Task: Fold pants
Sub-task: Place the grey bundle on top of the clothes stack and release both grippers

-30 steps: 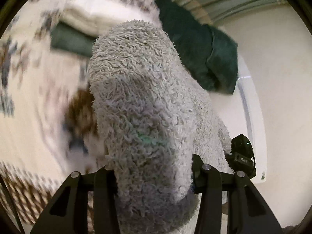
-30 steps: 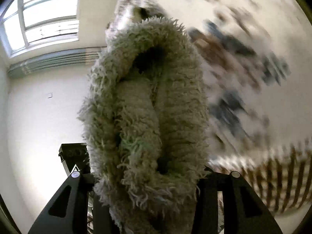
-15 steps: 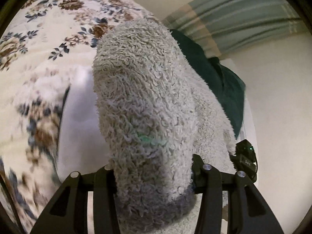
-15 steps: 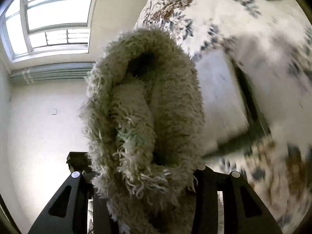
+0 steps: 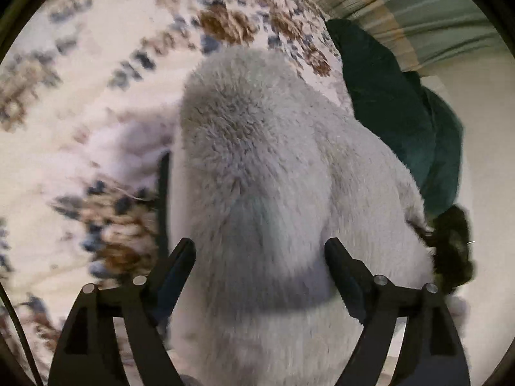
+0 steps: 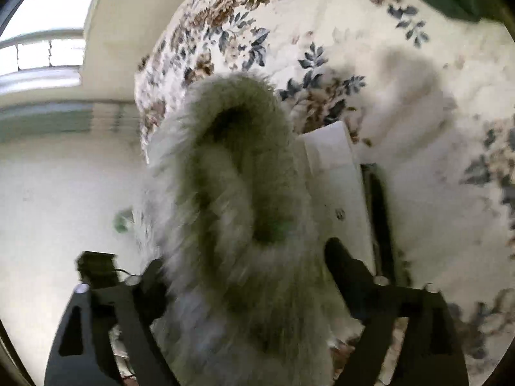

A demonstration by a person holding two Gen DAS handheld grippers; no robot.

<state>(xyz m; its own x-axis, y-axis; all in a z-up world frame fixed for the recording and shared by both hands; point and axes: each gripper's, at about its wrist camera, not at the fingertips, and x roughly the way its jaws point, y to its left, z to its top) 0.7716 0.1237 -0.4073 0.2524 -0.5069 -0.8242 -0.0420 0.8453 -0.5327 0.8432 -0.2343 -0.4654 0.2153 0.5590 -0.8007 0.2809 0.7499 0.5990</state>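
Over the flowered bedspread [image 5: 80, 74], both tongs carry the fuzzy grey pants [image 5: 267, 173], lifted clear of the cloth below. From the left wrist view, the left gripper [image 5: 259, 251] has its two dark fingers [image 5: 175, 267] pressed into either side of a thick bunch of the fleece, which bulges up and forward past the tips and fills the middle of the view. From the right wrist view, the right gripper [image 6: 244, 257] does likewise: its fingers [image 6: 346, 267] hold a rolled edge of the pants [image 6: 238, 173], the pile curling round a dark hollow, much of it blurred. Both sets of tongs stand fairly wide, because the wad of fabric between them is bulky, yet they are closed onto it.

Beyond the pants in the left view lies a dark green cushion [image 5: 392, 109], at the far edge of the bedspread, with striped curtain [image 5: 418, 16] behind it. A small black device [image 5: 454, 244] shows just beside the pants on the right, too blurred to name.

In the right view a white flat thing [image 6: 338, 173] with a dark strip along one side lies on the bedspread [image 6: 370, 32], just beside the pants. A bright window [image 6: 42, 38] sits at upper left above a pale wall [image 6: 58, 193].
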